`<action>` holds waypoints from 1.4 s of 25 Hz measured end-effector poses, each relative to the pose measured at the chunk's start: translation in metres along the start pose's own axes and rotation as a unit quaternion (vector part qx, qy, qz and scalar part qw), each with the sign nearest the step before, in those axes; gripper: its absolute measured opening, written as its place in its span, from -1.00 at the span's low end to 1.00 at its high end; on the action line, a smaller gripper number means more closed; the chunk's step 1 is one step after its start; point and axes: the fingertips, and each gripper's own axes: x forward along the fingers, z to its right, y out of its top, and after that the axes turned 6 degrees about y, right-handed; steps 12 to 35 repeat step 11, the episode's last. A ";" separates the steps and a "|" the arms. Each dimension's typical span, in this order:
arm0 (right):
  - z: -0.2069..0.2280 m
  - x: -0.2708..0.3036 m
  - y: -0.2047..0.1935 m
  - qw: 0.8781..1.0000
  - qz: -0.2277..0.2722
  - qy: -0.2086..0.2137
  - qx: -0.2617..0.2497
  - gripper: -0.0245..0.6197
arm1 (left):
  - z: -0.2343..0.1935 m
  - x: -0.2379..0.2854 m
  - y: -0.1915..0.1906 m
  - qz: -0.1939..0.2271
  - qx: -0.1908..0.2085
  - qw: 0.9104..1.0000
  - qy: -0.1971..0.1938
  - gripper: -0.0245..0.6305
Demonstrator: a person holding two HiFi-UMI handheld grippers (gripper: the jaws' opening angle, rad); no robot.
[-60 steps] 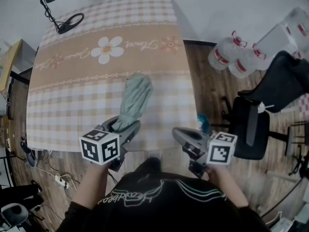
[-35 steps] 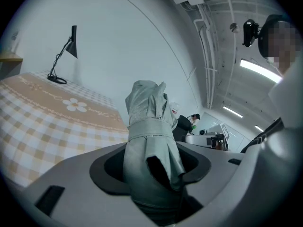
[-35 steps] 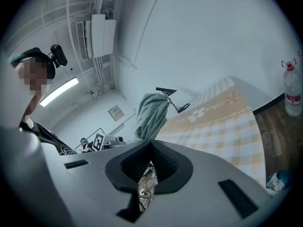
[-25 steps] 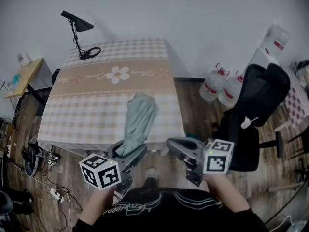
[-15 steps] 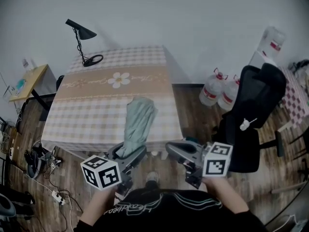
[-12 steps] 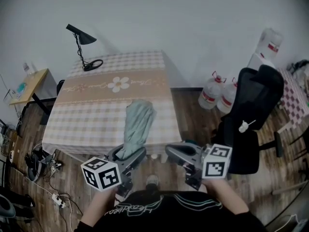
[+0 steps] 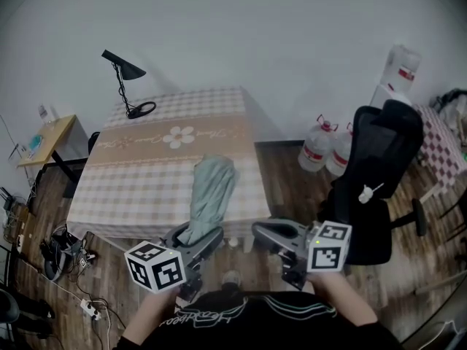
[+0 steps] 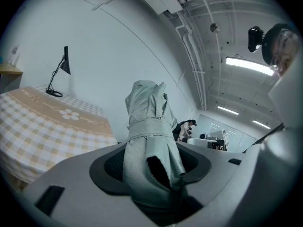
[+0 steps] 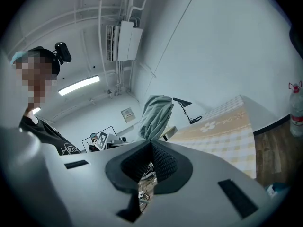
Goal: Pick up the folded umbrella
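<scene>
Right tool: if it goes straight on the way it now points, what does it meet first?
Probably the folded umbrella gripped by the left tool, which crosses its line; depth is unclear.

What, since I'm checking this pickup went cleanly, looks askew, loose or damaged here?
Nothing looks spilled or damaged. The pale green folded umbrella is clamped in the left gripper. The one untidy detail is a loose fabric flap that gapes open just above the jaws, below its wrap strap.
</scene>
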 end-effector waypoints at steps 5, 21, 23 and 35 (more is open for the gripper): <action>-0.004 -0.012 -0.005 1.000 0.006 -0.006 -0.005 -0.89 | 0.013 -0.002 -0.007 -0.001 0.007 1.000 -0.003 -0.17; -0.015 -0.018 -0.010 1.000 0.009 -0.007 -0.006 -0.89 | 0.022 -0.009 -0.012 -0.001 0.011 1.000 -0.006 -0.17; -0.015 -0.018 -0.010 1.000 0.009 -0.007 -0.006 -0.89 | 0.022 -0.009 -0.012 -0.001 0.011 1.000 -0.006 -0.17; -0.015 -0.018 -0.010 1.000 0.009 -0.007 -0.006 -0.89 | 0.022 -0.009 -0.012 -0.001 0.011 1.000 -0.006 -0.17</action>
